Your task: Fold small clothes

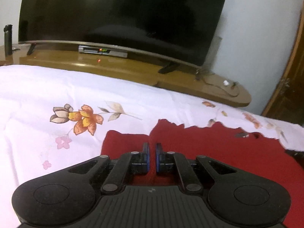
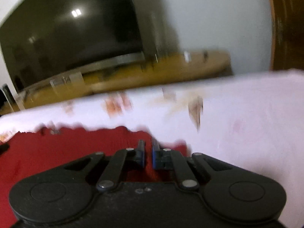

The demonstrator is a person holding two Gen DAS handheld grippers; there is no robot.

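A red knitted garment (image 1: 209,148) lies spread on a white floral bed sheet (image 1: 57,87). My left gripper (image 1: 152,145) sits at the garment's left part, near its far edge. Its jaws are drawn almost together, with red fabric in the narrow gap, and the cloth rises in a small peak just beyond the tips. The right wrist view is blurred. It shows my right gripper (image 2: 148,142) at the right end of the red garment (image 2: 66,152), its jaws likewise nearly together on red cloth at the far edge. Beyond it is the white sheet (image 2: 247,123).
Past the bed's far edge stands a low wooden stand (image 1: 133,68) with a large dark television (image 1: 123,13), a silver set-top box (image 1: 102,51) and a black flask (image 1: 8,39). A wooden door (image 1: 285,95) is at the right.
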